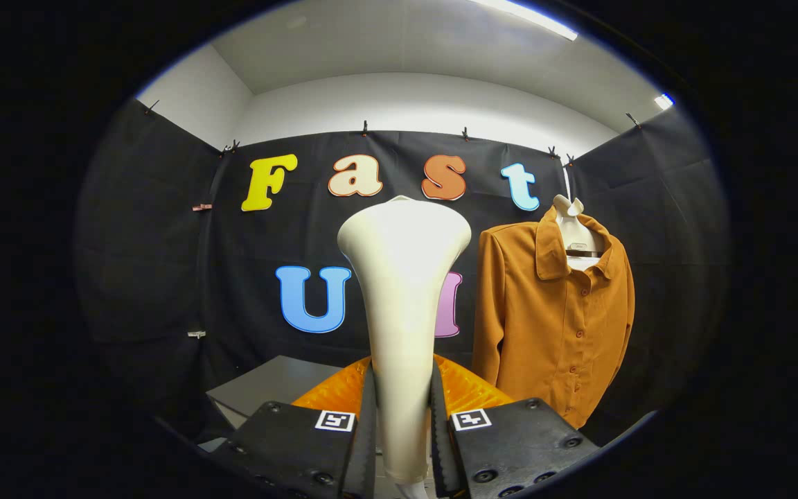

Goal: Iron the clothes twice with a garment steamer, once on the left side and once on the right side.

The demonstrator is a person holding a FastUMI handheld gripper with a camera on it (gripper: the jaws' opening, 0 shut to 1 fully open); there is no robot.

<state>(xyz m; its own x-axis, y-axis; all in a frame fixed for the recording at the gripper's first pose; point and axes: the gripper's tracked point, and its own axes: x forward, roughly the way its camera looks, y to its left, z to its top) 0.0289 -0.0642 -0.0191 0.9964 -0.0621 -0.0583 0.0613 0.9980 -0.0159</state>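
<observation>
- Gripper view looks along the fingers at a booth with black cloth walls; the gripper is pinching the cream handle of the garment steamer, both fingers pressed against its sides.
- The steamer stands upright between the fingers, its long axis vertical, flaring at the top into a broad head that rises well above them.
- An orange shirt hangs beyond the fingers and off to the right of the steamer, on a white hanger, buttoned front facing the camera, its long axis also vertical.
- The steamer head and the shirt are well apart; in my judgement the coming move turns on carrying the head rightward and forward to the fabric, then stroking along the shirt's length on one side.
- An orange ribbed thing sits just behind the fingers at the steamer's base; what it is I cannot tell.
- A grey tabletop lies to the left beyond the fingers.
</observation>
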